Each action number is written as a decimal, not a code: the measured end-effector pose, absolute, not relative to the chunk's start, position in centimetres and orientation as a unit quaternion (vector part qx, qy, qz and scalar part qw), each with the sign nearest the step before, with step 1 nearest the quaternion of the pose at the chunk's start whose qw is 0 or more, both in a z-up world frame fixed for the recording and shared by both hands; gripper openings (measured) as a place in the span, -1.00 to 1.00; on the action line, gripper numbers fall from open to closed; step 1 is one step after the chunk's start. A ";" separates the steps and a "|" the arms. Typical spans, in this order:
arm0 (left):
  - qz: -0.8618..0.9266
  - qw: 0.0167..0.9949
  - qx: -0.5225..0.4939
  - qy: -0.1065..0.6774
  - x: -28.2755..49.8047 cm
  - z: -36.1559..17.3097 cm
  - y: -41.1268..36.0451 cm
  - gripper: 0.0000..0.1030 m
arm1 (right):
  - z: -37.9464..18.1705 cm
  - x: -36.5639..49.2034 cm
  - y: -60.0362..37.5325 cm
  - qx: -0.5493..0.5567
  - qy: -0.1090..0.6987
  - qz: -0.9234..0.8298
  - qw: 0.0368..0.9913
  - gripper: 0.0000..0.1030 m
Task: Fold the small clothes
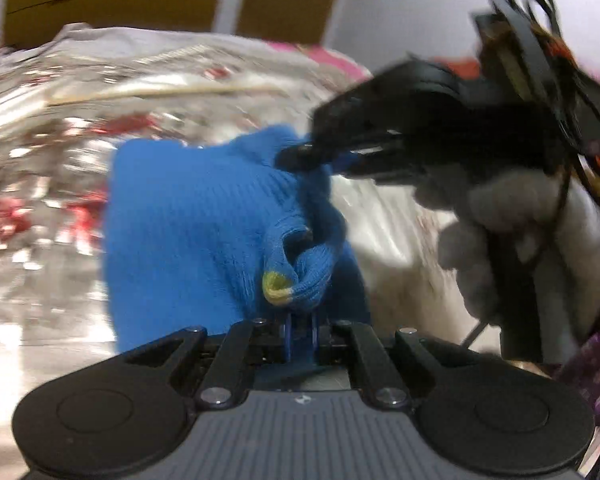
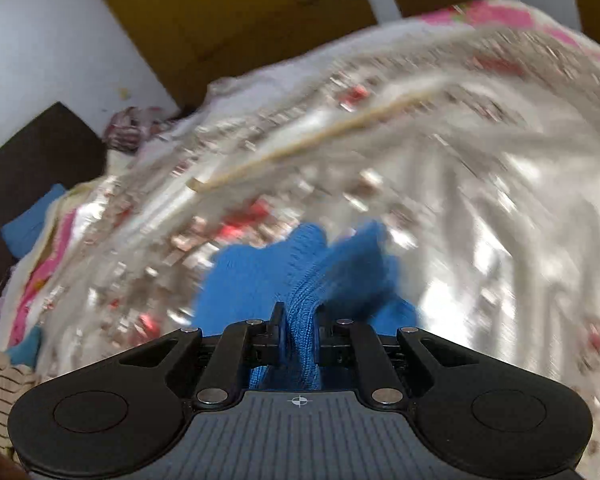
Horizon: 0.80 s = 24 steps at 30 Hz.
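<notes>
Looking at the bed first: a patterned bedsheet [image 2: 480, 208], all motion-blurred, with a pile of other clothes [image 2: 32, 240] off at its left edge. Above it hangs the blue knit garment [image 1: 180, 220], off the sheet and stretched between both tongs. The right gripper [image 1: 320, 152] is clamped on one bunched edge, a gloved hand [image 1: 480, 216] behind it. The left gripper [image 1: 300, 320] is pinched tight on another bit, next to a little yellow-tipped end [image 1: 276, 284]. My guess: that knit's stretchy, so tugging the grippers apart could pull a thin pinch loose and drop a corner.
</notes>
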<state>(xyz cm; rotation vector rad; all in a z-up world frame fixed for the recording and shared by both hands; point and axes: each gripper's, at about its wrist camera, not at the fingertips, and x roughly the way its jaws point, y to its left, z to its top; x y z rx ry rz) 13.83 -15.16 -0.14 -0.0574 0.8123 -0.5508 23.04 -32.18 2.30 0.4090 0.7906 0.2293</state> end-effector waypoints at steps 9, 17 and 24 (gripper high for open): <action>-0.279 0.876 0.005 0.394 13.4 -0.7 -17.2 -0.69 | 1.2 21.1 -34.3 0.197 0.377 0.099 0.900 -0.62; -0.336 0.858 0.020 0.387 10.7 1.0 -15.5 -0.51 | 4.5 16.0 -33.1 0.153 0.343 0.121 0.919 -0.49; -0.293 0.879 0.020 0.375 10.0 2.8 -10.9 -0.46 | 2.1 13.1 -30.2 0.104 0.396 0.134 0.903 -0.50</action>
